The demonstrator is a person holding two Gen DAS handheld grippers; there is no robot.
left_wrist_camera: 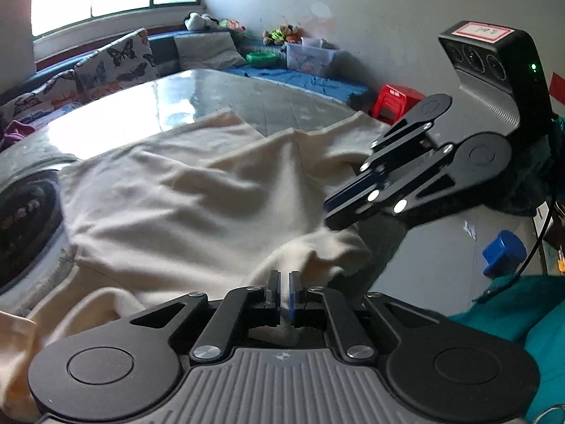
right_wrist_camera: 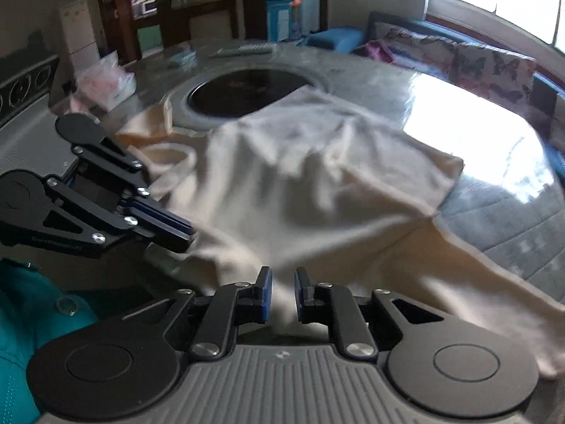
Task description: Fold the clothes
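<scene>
garment (left_wrist_camera: 183, 190): cream matt soft cloth | table (left_wrist_camera: 141, 106): glossy smooth top

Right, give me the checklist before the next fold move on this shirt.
1. Left gripper shut on the near edge of the shirt: ok.
2. Right gripper has cloth between its pads: ok.
3. Shirt lying smooth: not ok, it is wrinkled and bunched near both grippers.
4. Shirt fully on plain table: not ok, its far part overlaps the dark round inset.
5. Bare table beyond the shirt to fold onto: ok.
6. Sleeves laid out straight: cannot tell.
</scene>
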